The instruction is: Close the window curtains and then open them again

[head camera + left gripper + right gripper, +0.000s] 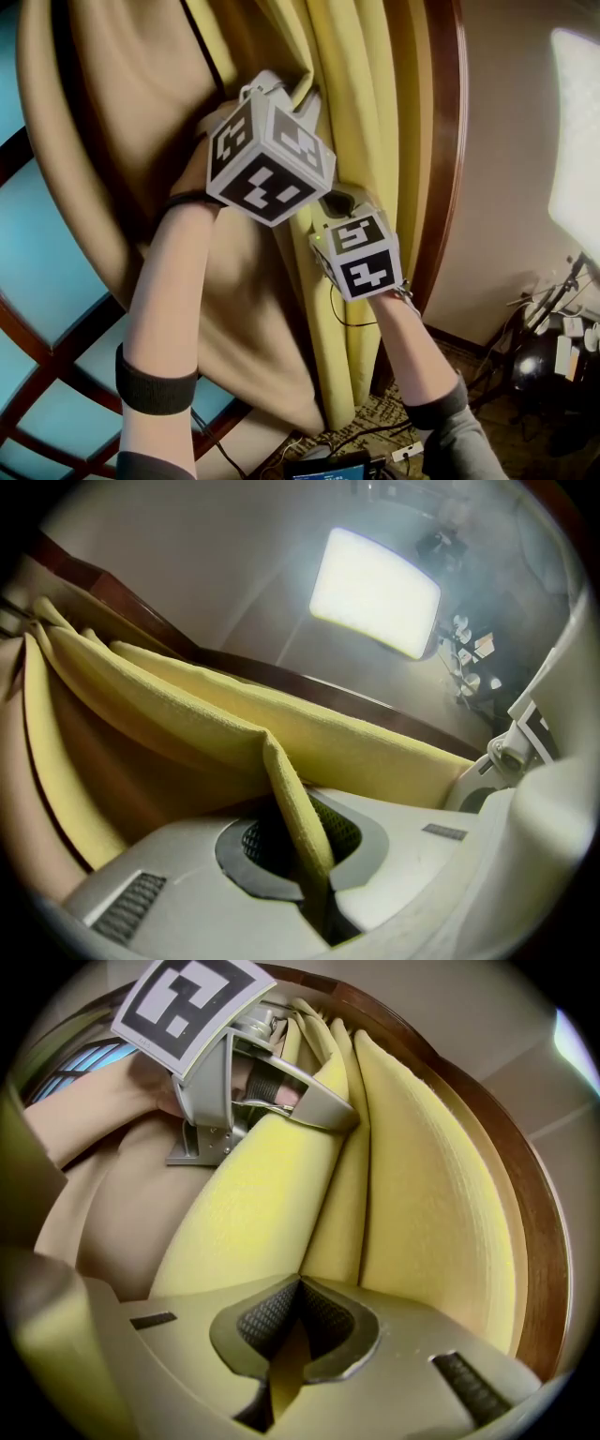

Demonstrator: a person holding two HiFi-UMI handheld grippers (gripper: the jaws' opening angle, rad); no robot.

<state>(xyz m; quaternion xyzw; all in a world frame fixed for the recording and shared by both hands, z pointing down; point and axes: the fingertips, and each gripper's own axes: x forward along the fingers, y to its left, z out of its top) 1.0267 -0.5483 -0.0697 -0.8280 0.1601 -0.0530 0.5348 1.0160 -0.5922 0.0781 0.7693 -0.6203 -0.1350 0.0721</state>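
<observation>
Yellow curtain (361, 122) was pinched twice: left gripper (302, 864) and right gripper (289, 1340) both clamped onto its folds.

Patterned carpet (466, 364) carries black cables (367, 431) and a power strip (407, 452).

Arms with two white grippers.
The left gripper (314, 878) and right gripper (281, 1358) have dark meshed pads (258, 1321); black-and-white marker cubes (267, 159); black band (155, 389) on left forearm; grey sleeve (455, 427).

Yellow curtain (361, 112), tan-backed, gathered in hanging folds at right edge of window (47, 253)
</observation>
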